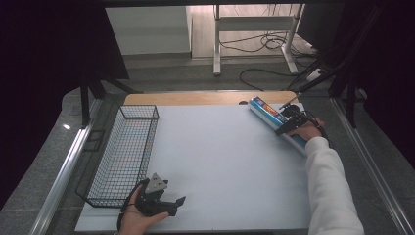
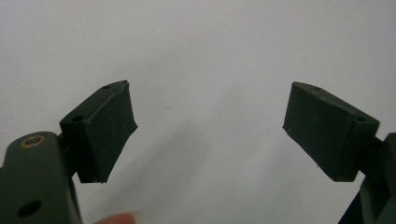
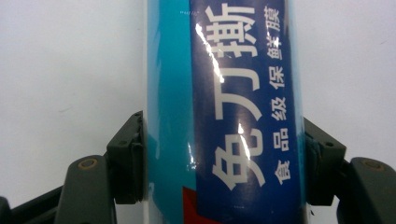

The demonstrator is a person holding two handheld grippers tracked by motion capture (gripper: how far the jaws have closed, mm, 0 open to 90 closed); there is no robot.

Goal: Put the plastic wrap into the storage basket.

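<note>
table: a pale blue-white mat (image 1: 220,156) covers the work surface, with a strip of wooden edge showing at the far side.
basket: a black wire basket (image 1: 122,156) stands along the left edge of the mat, long side running away from the person.
box: a long, narrow blue and teal box (image 1: 274,120) printed with white chinese characters lies flat near the far right corner of the mat, set at a slant, its far end toward the middle of the table.
right gripper: the right gripper (image 1: 292,123) sits at the near half of the box, held by a hand in a white sleeve (image 1: 328,191).
right jaws: in the right gripper view the box (image 3: 224,112) runs up between the two black jaws, one pressed against each long side; they are closed onto the box.
box and tongs: the box lies lengthwise along the jaws' own direction and reaches well beyond their tips.
left gripper: the left gripper (image 1: 166,204) rests low over the near left part of the mat, just beside the near end of the basket, well apart from the box, grey three-cornered plate on top.
left jaws: in the left gripper view the left gripper (image 2: 210,126) has its pads spread wide, with bare mat (image 2: 210,56) between them.
left hand: a fingertip (image 2: 116,218) peeks in at the bottom edge of that view.
</note>
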